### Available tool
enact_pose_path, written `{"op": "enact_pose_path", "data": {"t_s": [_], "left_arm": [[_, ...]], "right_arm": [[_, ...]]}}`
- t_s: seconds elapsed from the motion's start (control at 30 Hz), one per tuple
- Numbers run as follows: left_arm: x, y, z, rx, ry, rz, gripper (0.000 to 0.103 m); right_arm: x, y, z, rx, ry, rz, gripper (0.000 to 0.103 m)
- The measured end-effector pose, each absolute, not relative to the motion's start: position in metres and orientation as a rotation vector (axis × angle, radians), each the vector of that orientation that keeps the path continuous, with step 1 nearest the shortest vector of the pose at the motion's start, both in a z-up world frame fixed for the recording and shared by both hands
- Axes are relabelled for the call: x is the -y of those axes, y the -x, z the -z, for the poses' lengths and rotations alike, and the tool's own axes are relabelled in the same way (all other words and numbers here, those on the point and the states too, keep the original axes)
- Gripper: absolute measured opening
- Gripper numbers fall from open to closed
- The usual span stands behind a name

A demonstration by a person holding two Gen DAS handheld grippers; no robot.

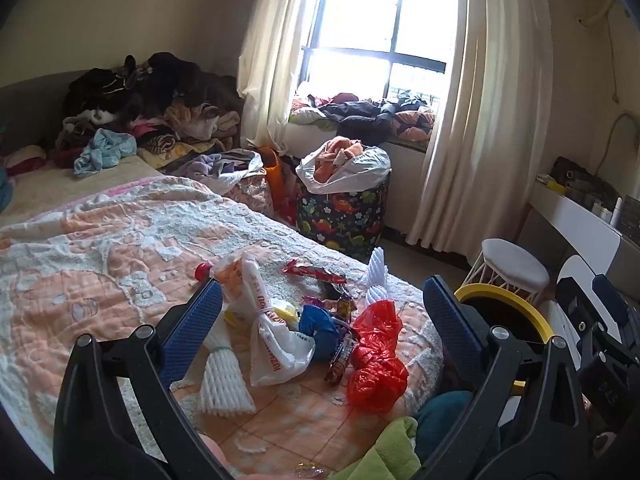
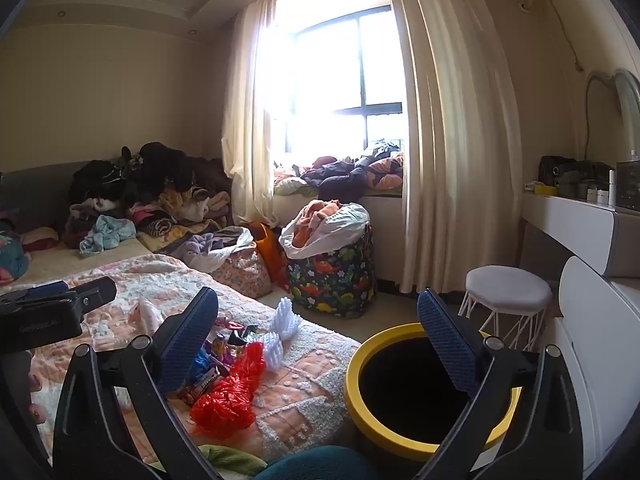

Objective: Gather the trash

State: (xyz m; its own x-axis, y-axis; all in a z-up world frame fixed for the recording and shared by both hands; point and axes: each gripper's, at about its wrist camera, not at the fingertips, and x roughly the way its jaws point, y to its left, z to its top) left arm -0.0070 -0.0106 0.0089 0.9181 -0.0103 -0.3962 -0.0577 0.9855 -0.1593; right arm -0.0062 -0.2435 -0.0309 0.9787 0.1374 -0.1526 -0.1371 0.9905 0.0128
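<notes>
Trash lies on the bed corner: a red plastic bag (image 1: 374, 354) (image 2: 230, 390), a white printed bag (image 1: 276, 344), white foam netting (image 1: 222, 380) (image 2: 280, 334), a blue bag (image 1: 318, 326) and snack wrappers (image 1: 314, 272) (image 2: 204, 382). A yellow-rimmed black bin (image 2: 404, 392) (image 1: 516, 316) stands on the floor beside the bed. My left gripper (image 1: 322, 320) is open above the trash, holding nothing. My right gripper (image 2: 318, 336) is open and empty, between the bed edge and the bin.
The bed (image 1: 100, 248) has a peach quilt and piled clothes (image 1: 140, 104) at its head. A dinosaur-print hamper (image 1: 344, 212) stands by the window. A white stool (image 2: 506, 296) and a white desk (image 2: 580, 224) are on the right. Green and teal cloth (image 1: 404, 448) lies at the bottom.
</notes>
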Motion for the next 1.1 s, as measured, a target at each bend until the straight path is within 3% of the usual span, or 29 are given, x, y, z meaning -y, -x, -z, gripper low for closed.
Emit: {"op": "enact_pose_path", "data": {"t_s": [1.1], "left_arm": [[0.012, 0.0097, -0.0075, -0.401, 0.167, -0.022, 0.092]], "right_arm": [[0.2451, 0.0062, 0.031, -0.149, -0.009, -0.136, 0.097]]}}
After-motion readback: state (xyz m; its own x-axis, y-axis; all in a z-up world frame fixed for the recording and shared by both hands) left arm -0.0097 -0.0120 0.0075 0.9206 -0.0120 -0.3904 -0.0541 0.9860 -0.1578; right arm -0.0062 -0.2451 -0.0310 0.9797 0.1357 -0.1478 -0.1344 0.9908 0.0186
